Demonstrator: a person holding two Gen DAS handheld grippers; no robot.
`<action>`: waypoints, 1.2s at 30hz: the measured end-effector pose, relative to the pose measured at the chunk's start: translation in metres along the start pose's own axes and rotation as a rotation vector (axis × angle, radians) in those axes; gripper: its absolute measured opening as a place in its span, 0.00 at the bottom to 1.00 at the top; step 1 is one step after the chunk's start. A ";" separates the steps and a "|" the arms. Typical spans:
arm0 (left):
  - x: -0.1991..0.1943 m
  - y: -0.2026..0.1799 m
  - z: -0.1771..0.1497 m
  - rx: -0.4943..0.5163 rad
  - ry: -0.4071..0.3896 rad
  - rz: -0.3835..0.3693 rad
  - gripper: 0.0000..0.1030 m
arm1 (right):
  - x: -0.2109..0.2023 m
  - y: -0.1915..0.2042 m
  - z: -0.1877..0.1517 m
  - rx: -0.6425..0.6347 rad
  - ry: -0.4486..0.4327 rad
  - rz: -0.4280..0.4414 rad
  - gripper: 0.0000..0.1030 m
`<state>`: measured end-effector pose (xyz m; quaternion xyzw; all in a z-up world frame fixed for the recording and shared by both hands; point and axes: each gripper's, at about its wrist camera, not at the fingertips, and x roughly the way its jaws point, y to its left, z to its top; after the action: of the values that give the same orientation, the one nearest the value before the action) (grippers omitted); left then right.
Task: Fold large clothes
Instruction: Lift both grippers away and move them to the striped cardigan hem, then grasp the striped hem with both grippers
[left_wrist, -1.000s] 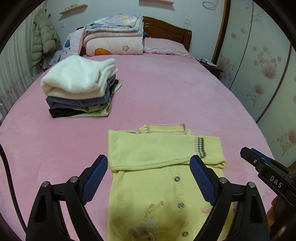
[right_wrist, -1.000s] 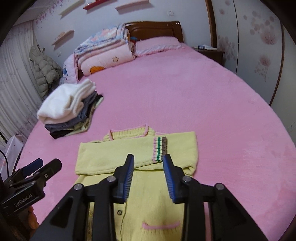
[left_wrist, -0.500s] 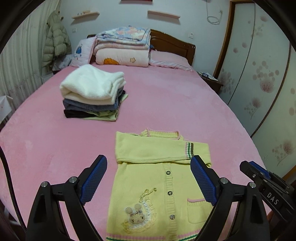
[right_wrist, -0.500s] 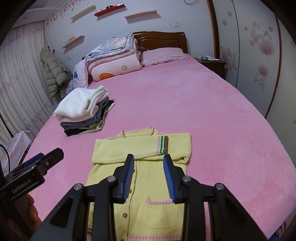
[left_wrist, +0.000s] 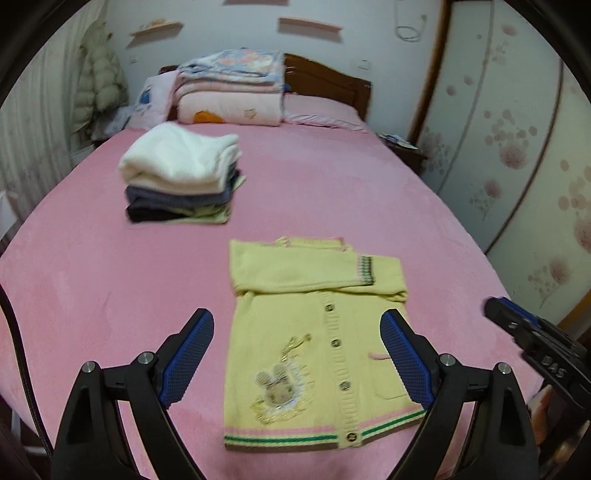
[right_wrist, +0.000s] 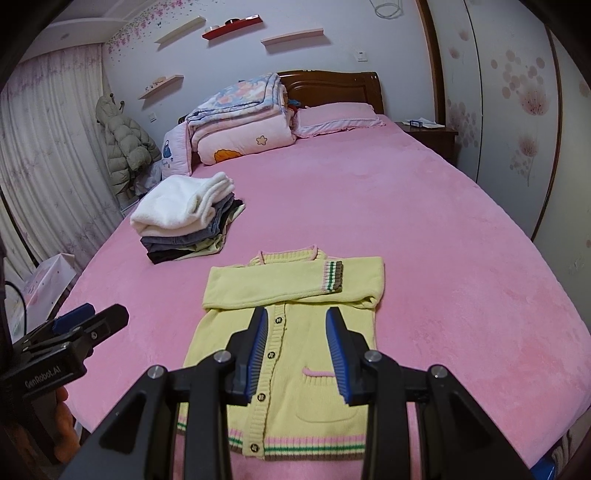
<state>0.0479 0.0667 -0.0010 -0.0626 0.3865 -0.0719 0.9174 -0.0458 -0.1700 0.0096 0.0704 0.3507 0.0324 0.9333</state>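
Note:
A yellow knit cardigan lies flat on the pink bed, buttoned, with both sleeves folded across the chest and its striped hem nearest me. My left gripper hovers above its lower half, jaws wide open with nothing between them. My right gripper hovers over the button strip, its jaws apart by a narrow gap and holding nothing. Each gripper shows at the edge of the other's view, the right gripper at the right edge and the left gripper at the left edge.
A stack of folded clothes topped by a white garment sits on the bed, back left of the cardigan. Folded quilts and a pillow lie by the headboard. A wardrobe stands along the right; the bed's front edge is close below the hem.
Both grippers have drawn back and upward from the cardigan, so its whole length down to the hem is now in view. The cardigan lies as before. Neither gripper's jaws changed.

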 end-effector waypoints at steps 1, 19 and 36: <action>0.003 0.006 -0.005 -0.011 0.006 0.012 0.88 | 0.000 -0.002 -0.004 -0.004 0.000 0.002 0.32; 0.106 0.079 -0.132 -0.089 0.310 0.032 0.88 | 0.065 -0.069 -0.120 0.021 0.277 -0.049 0.32; 0.121 0.092 -0.154 -0.169 0.319 -0.156 0.84 | 0.096 -0.100 -0.150 0.206 0.355 0.060 0.34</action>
<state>0.0286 0.1264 -0.2080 -0.1571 0.5254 -0.1189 0.8277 -0.0714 -0.2417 -0.1805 0.1691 0.5087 0.0359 0.8434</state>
